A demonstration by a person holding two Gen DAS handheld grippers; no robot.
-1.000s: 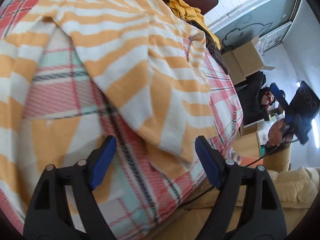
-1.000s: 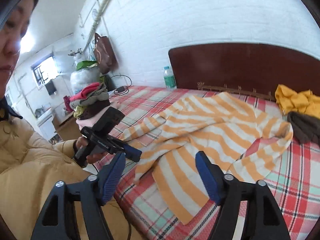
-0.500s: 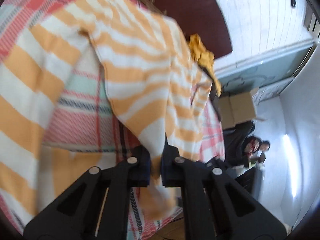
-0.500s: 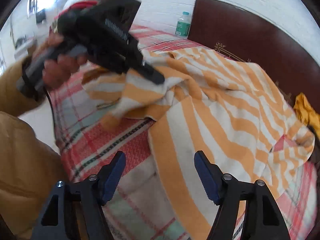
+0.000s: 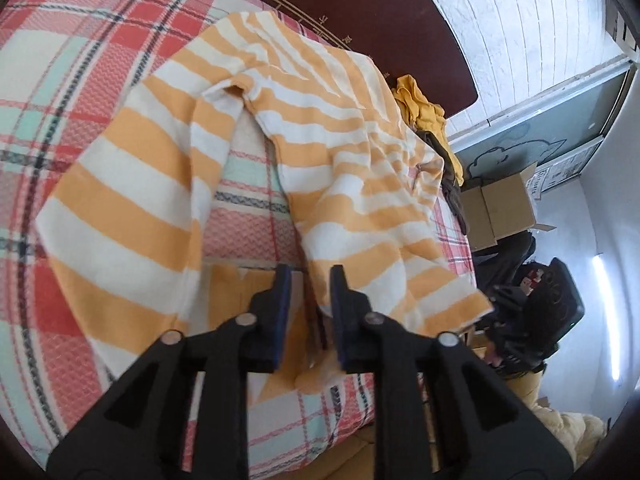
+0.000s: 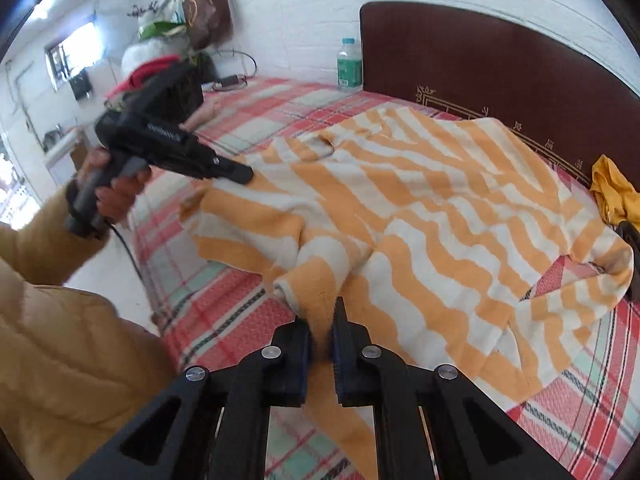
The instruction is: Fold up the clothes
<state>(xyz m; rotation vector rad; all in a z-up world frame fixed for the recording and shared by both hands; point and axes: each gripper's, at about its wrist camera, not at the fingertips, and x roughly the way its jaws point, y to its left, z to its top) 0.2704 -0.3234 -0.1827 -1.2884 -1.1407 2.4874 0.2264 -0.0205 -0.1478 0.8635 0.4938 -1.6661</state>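
Orange-and-white striped knit sweater [image 6: 420, 208] spread on red plaid bedspread [image 6: 224, 312], long axis 7-to-1 o'clock toward dark headboard [image 6: 500, 52].

Right gripper [image 6: 322, 320] just clamped onto near cuff at 6 o'clock.

Left gripper [image 5: 308, 280] jaws just parting, half-apart over hem fabric, not pinching.

Bed edge close below; free bedspread at 9 o'clock. Yellow garment heap [image 6: 616, 188] at 3 o'clock.

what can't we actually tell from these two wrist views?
- Left wrist view: whether the left gripper, its jaws just reopening, pinches the striped sweater; pads part over blurred cloth.
- Right wrist view: how much cloth the right gripper clamps; its pads hide the fold.
- Right wrist view: water bottle label, too small.
- Both views: the bed's near edge, behind the gripper bodies.
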